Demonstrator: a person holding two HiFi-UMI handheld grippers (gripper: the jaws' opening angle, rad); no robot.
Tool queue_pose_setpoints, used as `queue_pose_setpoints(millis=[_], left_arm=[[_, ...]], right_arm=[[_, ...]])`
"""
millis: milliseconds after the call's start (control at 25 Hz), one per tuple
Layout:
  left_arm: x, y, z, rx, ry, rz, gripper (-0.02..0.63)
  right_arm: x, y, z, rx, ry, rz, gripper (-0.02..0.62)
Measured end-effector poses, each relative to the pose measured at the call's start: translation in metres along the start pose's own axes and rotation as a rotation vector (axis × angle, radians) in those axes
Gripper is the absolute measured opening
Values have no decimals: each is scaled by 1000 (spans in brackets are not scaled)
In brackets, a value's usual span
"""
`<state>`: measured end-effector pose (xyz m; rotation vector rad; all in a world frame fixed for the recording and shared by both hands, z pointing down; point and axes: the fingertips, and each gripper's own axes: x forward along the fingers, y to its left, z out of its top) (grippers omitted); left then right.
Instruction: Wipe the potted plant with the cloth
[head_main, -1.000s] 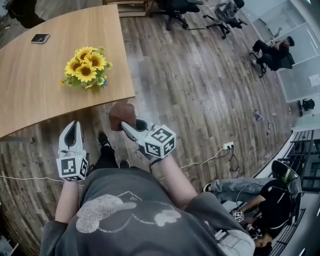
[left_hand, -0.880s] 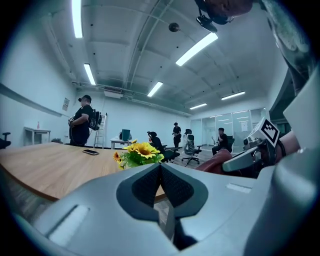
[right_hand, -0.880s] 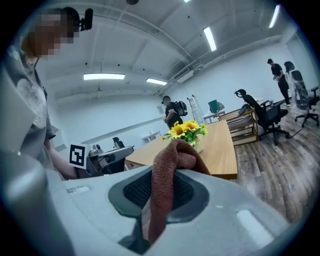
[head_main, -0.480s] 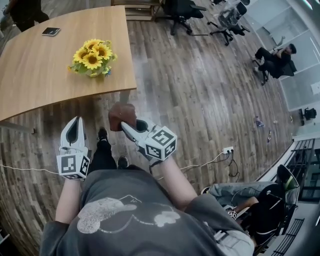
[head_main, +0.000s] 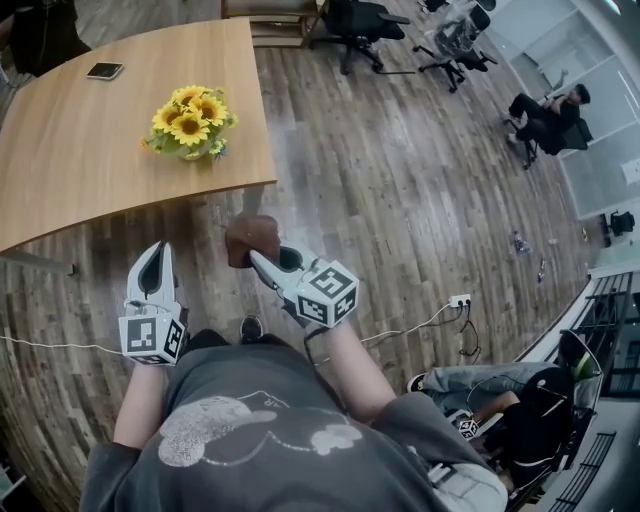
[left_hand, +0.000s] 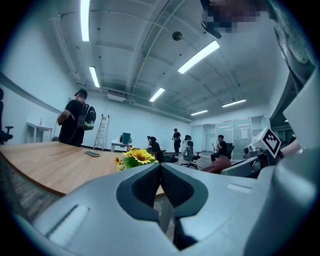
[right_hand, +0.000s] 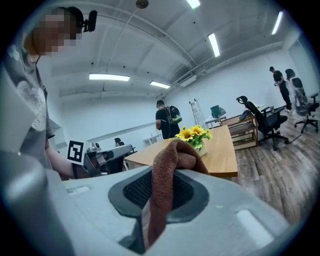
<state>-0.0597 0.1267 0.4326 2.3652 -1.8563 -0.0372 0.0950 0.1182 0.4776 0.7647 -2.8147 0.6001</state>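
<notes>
The left tool (head_main: 154, 256) is idling, jaws pressed together on nothing (probably spare for steadying). The right tool (head_main: 262, 262) is pinching the brown cloth (head_main: 250, 238), its wad bulging forward for wiping; the potted plant (head_main: 190, 122) is standing on the desk (head_main: 70, 170) ahead of both tools, well apart.

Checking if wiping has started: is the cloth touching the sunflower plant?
Apart: head view shows the cloth over the floor, clear of the plant on the table.

Open-plan office. Swivel office chairs (head_main: 352, 22), long wooden table (head_main: 70, 170), glass partitions (head_main: 597, 150) along one side. Strip lights (left_hand: 198, 56) overhead, wood-plank floor (head_main: 400, 200).
</notes>
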Motion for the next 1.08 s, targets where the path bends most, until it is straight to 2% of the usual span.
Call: queue_pose_setpoints(millis=[240, 520, 720, 840, 1080], left_arm=[[0, -3, 6, 25, -1, -59, 18], [-7, 13, 15, 56, 9, -48, 18], [-20, 27, 12, 29, 20, -17, 18], [-26, 31, 11, 36, 24, 1, 18], [-36, 36, 13, 36, 12, -10, 18]], right_arm=[[2, 4, 12, 1, -44, -67, 48], [15, 20, 21, -26, -58, -112, 46], [16, 41, 27, -48, -71, -92, 46], [15, 44, 27, -53, -67, -111, 46], [16, 57, 31, -60, -87, -129, 45]])
